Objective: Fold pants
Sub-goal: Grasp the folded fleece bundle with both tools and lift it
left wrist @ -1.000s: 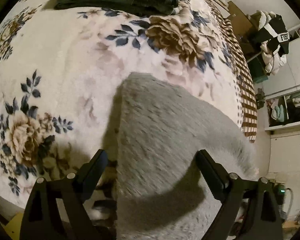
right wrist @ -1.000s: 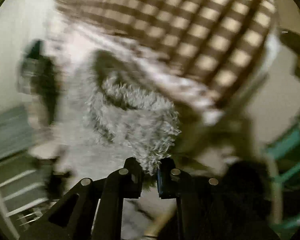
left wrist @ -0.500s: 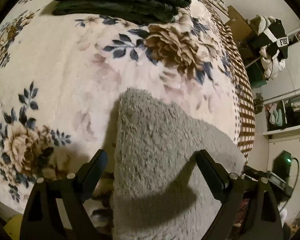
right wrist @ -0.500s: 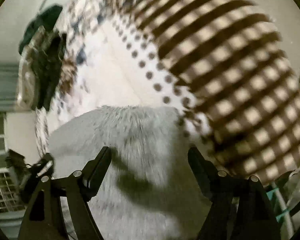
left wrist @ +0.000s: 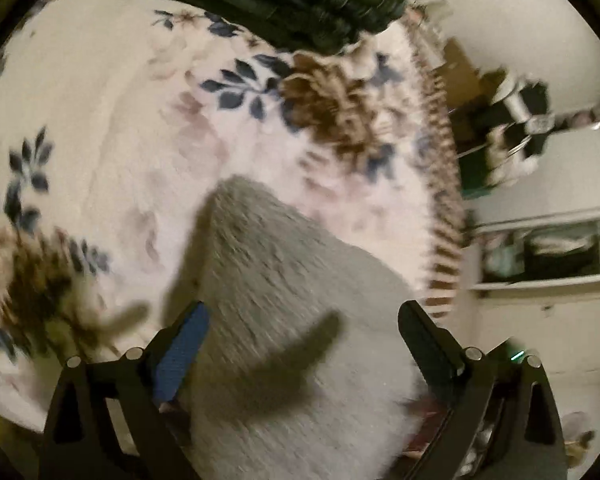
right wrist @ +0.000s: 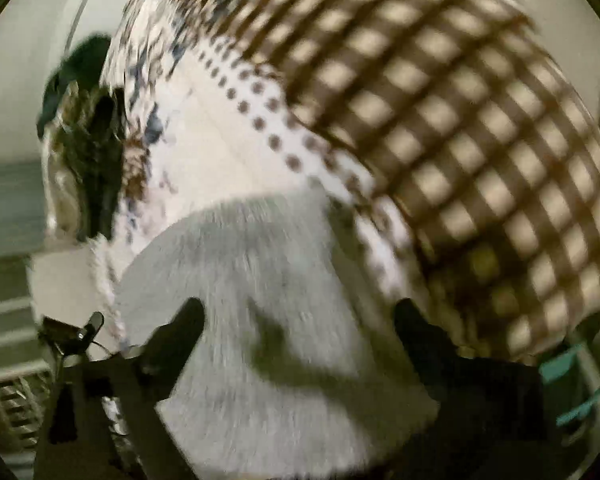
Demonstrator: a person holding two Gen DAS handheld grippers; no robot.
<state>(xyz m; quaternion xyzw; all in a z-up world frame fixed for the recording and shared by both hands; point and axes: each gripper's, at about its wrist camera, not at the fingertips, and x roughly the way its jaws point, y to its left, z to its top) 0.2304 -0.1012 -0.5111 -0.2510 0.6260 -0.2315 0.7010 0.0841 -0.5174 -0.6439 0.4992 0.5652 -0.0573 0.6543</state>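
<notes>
The fluffy grey pants (left wrist: 292, 312) lie folded flat on the floral blanket (left wrist: 112, 132), reaching to the near edge of the bed. My left gripper (left wrist: 300, 316) hovers above them with its jaws wide apart and nothing pinched. In the right wrist view the same grey pants (right wrist: 260, 300) spread below my right gripper (right wrist: 298, 312), whose jaws are opening wide; the fabric lies under them, not gripped. Both views are blurred by motion.
A stack of folded dark clothes (left wrist: 284, 4) sits at the far side of the bed. A brown checked cover (right wrist: 452, 120) drapes the bed's edge. Shelves with clothes (left wrist: 552, 248) and a heap of garments (left wrist: 516, 120) stand to the right.
My right gripper let go of the grey fabric it pinched and spread its jaws wide. The pants settled flat on the bed. Both grippers drew back a little.
</notes>
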